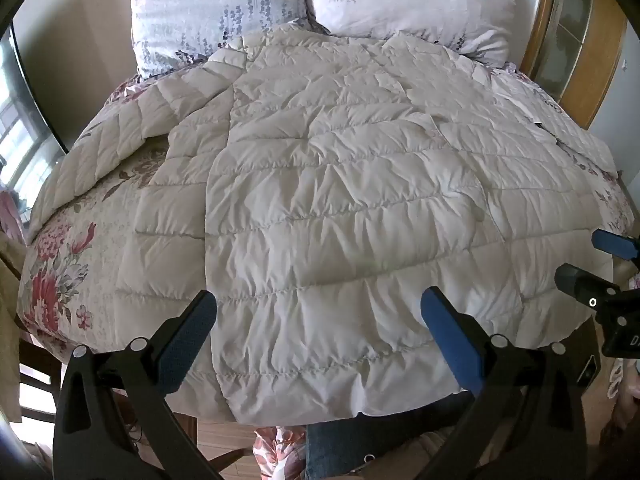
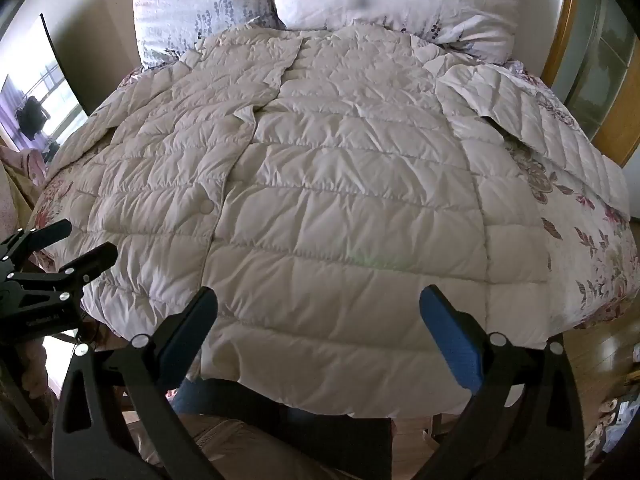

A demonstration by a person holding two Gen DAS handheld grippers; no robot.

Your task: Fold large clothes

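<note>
A large cream quilted down coat (image 1: 340,200) lies spread flat, front up, on a floral bed, hem toward me and collar by the pillows. Its sleeves stretch out to the left (image 1: 112,148) and right (image 2: 540,120). It fills the right wrist view too (image 2: 320,200). My left gripper (image 1: 318,304) is open and empty above the hem. My right gripper (image 2: 318,304) is open and empty above the hem, further right. The right gripper shows at the left wrist view's right edge (image 1: 592,264), and the left gripper shows at the right wrist view's left edge (image 2: 76,244).
Two floral pillows (image 1: 224,12) (image 1: 412,0) lean at the head of the bed. The floral bedspread (image 1: 68,264) shows at both sides. A wooden-framed door (image 1: 576,40) stands at the right. A window (image 1: 16,128) is at the left. Wooden floor (image 1: 224,440) lies below the bed's edge.
</note>
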